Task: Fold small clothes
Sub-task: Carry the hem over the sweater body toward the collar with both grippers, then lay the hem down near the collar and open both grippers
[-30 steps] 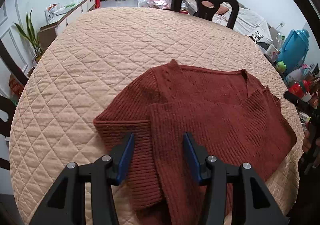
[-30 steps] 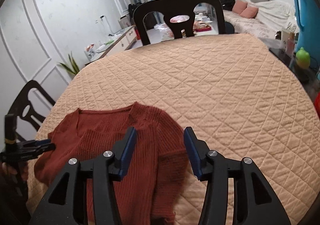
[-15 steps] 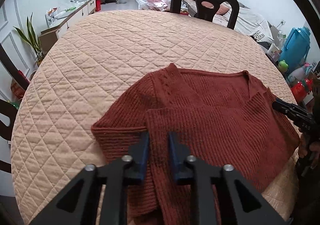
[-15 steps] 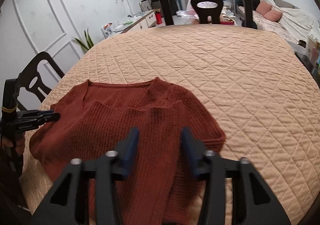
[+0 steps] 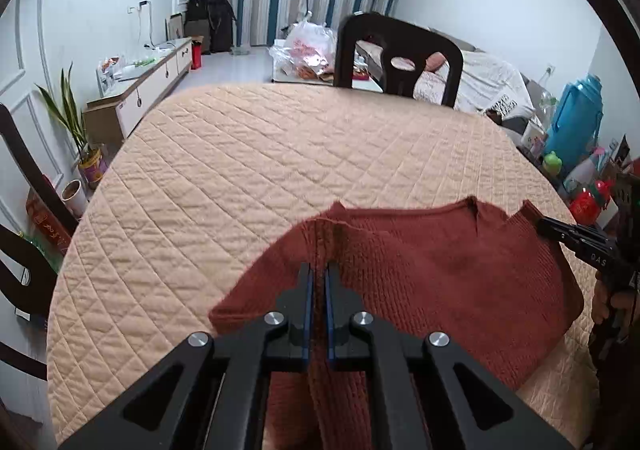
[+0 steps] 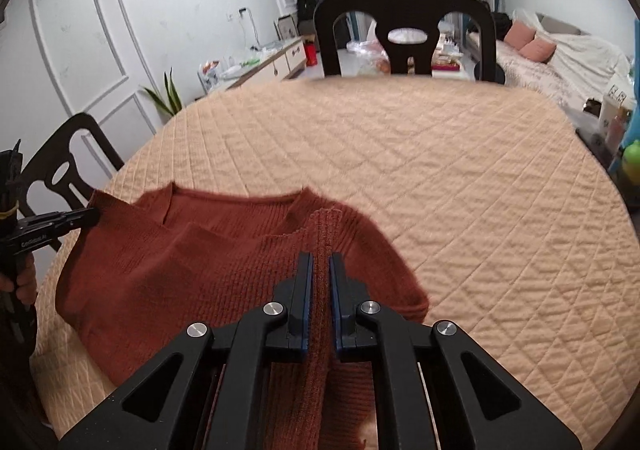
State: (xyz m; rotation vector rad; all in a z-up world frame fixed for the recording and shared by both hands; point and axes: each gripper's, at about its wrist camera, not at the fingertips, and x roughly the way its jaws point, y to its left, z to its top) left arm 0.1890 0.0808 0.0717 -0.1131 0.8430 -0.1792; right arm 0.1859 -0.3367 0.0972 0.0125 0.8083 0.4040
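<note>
With both hems pinched, I can lift evenly. My left gripper (image 5: 318, 270) and right gripper (image 6: 320, 260) have just clamped onto the sweater (image 5: 420, 270), ready to fold it.

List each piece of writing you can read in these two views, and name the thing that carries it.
"DAS": on the right gripper, seen from the left wrist.
White lettering on the left gripper, seen from the right wrist: too blurred to read.
Black print on the white cloth behind the chair: too small.

Both grippers (left gripper (image 5: 317, 274), right gripper (image 6: 320, 264)) clamped, angled downward
</note>
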